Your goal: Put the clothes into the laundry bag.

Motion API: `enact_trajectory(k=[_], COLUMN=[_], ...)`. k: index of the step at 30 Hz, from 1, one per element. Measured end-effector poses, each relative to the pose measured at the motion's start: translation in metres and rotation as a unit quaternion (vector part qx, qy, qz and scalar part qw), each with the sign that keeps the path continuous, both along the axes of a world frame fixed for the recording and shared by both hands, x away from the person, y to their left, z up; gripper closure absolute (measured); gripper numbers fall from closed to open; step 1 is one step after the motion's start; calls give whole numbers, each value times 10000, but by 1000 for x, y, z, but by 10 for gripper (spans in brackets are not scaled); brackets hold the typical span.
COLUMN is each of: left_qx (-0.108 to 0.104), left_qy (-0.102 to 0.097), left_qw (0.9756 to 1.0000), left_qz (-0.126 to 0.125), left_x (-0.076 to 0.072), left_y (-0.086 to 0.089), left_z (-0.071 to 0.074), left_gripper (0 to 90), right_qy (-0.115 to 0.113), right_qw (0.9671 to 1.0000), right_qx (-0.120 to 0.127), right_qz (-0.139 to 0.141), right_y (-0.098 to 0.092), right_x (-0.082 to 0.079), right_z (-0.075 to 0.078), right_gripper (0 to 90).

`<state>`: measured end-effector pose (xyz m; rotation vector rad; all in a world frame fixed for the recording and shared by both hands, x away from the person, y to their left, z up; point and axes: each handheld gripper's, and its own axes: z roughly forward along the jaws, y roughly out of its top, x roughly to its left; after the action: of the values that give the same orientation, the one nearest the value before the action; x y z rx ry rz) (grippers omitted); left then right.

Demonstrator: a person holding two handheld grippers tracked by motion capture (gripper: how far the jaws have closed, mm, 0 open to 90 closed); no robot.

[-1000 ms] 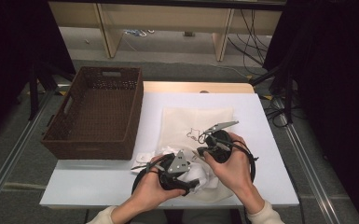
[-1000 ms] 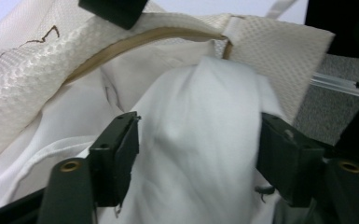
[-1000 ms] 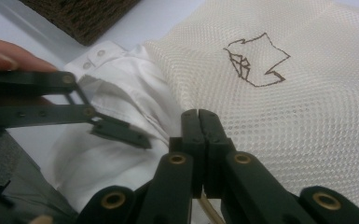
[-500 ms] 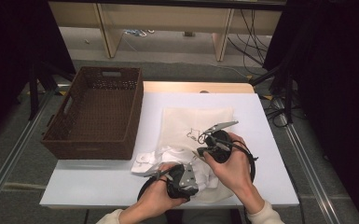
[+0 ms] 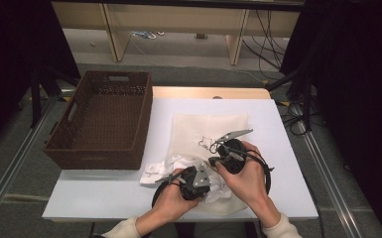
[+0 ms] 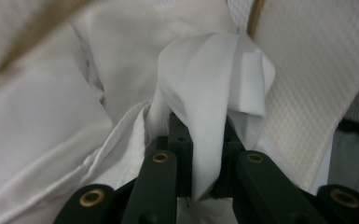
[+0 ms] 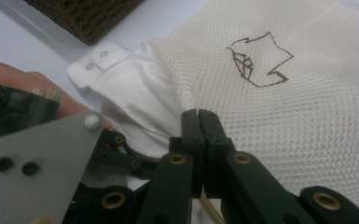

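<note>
Two hands work at the bench [image 5: 104,193]: a white shirt [image 5: 178,163] spills from a cream mesh bag [image 5: 208,130] beside a wicker basket [image 5: 101,119].

Left view: the left hand-held gripper [image 6: 204,135], jaws just closing, pinches a shirt fold.

Right view: the right hand-held gripper [image 7: 199,116], clenched, seems to pin the bag's edge.

Best push the fold deep inside, keeping the mouth taut.

High view overhead; gripper views close, sharing shirt [image 6: 121,70].

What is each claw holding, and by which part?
Left claw pinches a fold of the white shirt; right claw is shut at the mesh bag's edge.
</note>
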<state>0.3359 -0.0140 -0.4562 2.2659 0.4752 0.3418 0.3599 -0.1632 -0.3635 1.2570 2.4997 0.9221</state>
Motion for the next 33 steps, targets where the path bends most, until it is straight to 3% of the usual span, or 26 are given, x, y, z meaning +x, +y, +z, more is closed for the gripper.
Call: enact_trajectory(k=[1, 2, 5, 7, 8, 9, 14, 15, 16, 18, 22, 24, 25, 26, 33], left_qx=[-3, -159, -237, -359, -168, -164, -288, -513, -452, -406, -567, -517, -494, -342, -277], left_qy=[-45, -49, -102, -73, -212, -192, -215, -196, -294, -347, -189, -303, -259, -180, -64], left_qw=[10000, 9998, 9996, 9990, 9993, 9993, 9982, 9966, 9965, 9970, 9974, 9974, 9980, 9991, 9995], left_qz=[-13, 68, 144, 274, 264, 290, 482, 610, 635, 566, 394, 391, 305, 148, -120], left_x=[1, 1, 4, 9, 14, 17, 30, 30, 32, 32, 22, 15, 12, 9, -13], left_y=[0, -2, -6, -10, -8, -8, -11, -15, -14, -15, -12, -7, -5, -1, 17], left_z=[3, 5, 8, 3, 2, -2, -12, -15, -14, -13, -9, -2, 0, 4, 11], left_gripper=[818, 818, 816, 812, 809, 806, 767, 753, 734, 675, 500, 429, 399, 373, 310], right_qy=[43, 37, 70, 40, 37, 22, 84, 34, 52, 59, 54, 36, 56, 67, 52], right_qw=[10000, 9999, 9999, 9999, 9999, 9998, 9998, 9998, 9998, 9999, 9998, 9998, 9998, 9998, 9998], right_qx=[43, 79, 113, 116, 151, 167, 181, 180, 170, 162, 187, 177, 197, 184, 172], right_qz=[-69, -61, -51, -42, -51, -65, -86, -56, -69, -11, -85, -73, -68, -59, -77], right_y=[1, 2, 2, 1, 1, 1, 0, 0, -1, -2, -4, -4, -4, -4, -4], right_x=[-1, -1, -3, -3, -3, -3, -4, -3, -3, -2, -2, -2, -2, -2, -2], right_z=[0, 1, 2, 3, 4, 4, 4, 4, 4, 5, 5, 5, 5, 5, 5], right_gripper=[900, 900, 900, 900, 900, 900, 900, 900, 900, 900, 900, 900, 900, 900, 900])
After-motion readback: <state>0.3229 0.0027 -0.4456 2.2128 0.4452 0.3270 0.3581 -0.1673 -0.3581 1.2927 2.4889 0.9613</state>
